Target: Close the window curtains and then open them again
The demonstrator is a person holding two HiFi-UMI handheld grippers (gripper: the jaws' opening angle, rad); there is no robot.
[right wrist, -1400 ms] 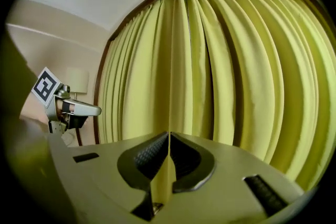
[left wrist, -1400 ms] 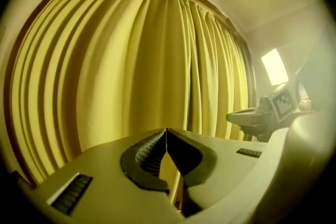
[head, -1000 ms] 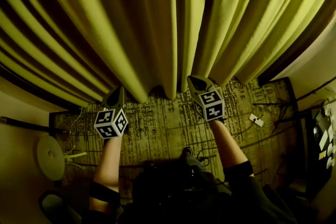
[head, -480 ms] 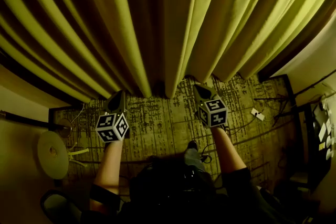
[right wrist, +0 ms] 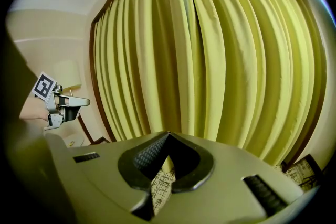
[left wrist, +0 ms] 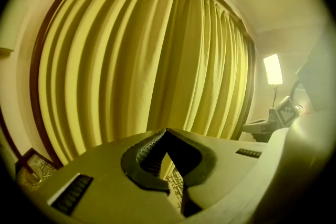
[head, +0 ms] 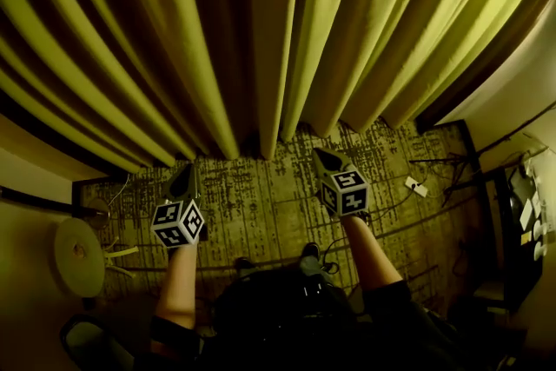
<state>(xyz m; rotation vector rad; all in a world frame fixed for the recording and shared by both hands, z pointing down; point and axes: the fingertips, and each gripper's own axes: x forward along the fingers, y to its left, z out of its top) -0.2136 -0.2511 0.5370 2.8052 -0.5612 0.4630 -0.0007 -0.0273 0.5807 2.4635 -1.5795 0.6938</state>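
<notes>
Dim room, yellow cast. Patterned rug (head: 261,208) underfoot, window wall straight ahead.

Curtains (head: 287,39): hanging shut across the whole window. In both tool views the folds fill the dark frame (right wrist: 94,78) from side to side and no glass shows. The two panels seem to meet near the middle, roughly above the gap between the tools. Hems end at the rug; touching or just clear, cannot tell.

Left tool (head: 185,172): jaws together, nothing between them. Its own view shows only rug through the slot under the tips.
Right tool (head: 321,154): same, jaws closed on nothing.

Both tools are held low and tipped downward, side by side but well apart. The tips are near the hems and free of the fabric. Judgement: the closing half looks finished, and the tools sit empty because no hold is needed at this point. The low, centred pose puts each one below its own panel's inner edge, which suits the reopening.

Next step, as judged: each tool must open, pinch an inner edge higher up, and drag it outward.

Surroundings and obstructions:
- Pale disc (head: 78,255) with loose cords on the floor at far left.
- Cables (head: 452,178) and a small white plug (head: 415,186) on the rug at right.
- Lit lamp (left wrist: 272,68) beyond the window's right side.

Nothing stands between tools and curtains. The floor clutter lies where a sideways step would land. Deep, heavy folds may slip from a shallow pinch.
</notes>
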